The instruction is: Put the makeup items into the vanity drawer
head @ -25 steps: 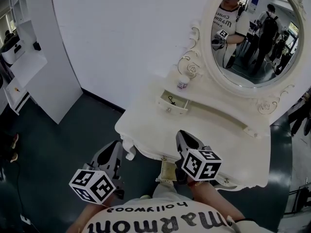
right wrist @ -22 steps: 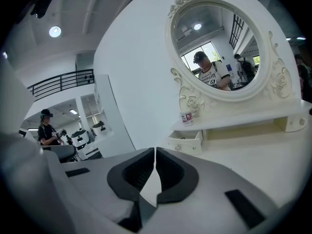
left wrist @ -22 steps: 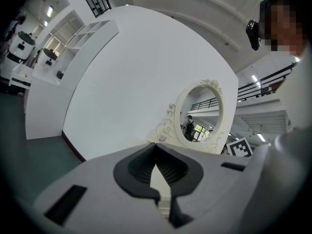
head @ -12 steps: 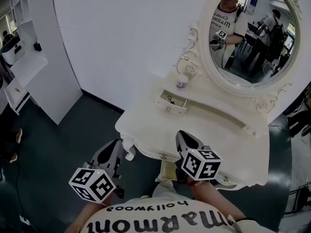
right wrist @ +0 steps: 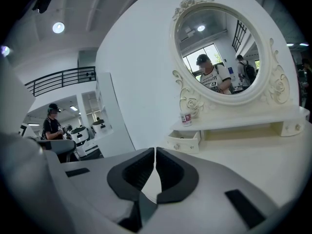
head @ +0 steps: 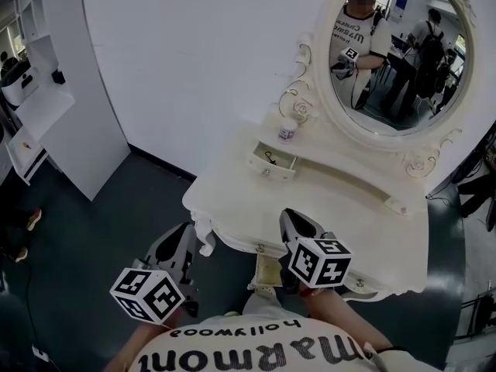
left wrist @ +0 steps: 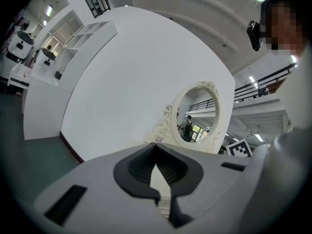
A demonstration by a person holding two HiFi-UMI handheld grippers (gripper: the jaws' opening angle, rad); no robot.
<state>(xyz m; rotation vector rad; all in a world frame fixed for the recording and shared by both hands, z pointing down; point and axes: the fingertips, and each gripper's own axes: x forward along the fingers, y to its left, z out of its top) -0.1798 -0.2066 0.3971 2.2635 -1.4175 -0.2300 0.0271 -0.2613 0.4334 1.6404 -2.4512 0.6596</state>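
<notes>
A plain white wall [head: 194, 60] rises ahead of both tongs, the left gripper [head: 184, 235] and the right gripper [head: 298, 219]. A dark green-grey floor [head: 101, 231] lies under the left gripper and spreads out to its left, where a white open-shelved cabinet [head: 46, 107] stands well apart. Below and ahead of the right gripper, a cream carved dressing table [head: 372, 231] stands against the wall. An oval mirror in a scrolled cream frame [head: 395, 53] rises at its back. In the right gripper view a round ceiling lamp [right wrist: 58, 28] glows high to the left of the jaws, above a black balcony railing [right wrist: 63, 77].
</notes>
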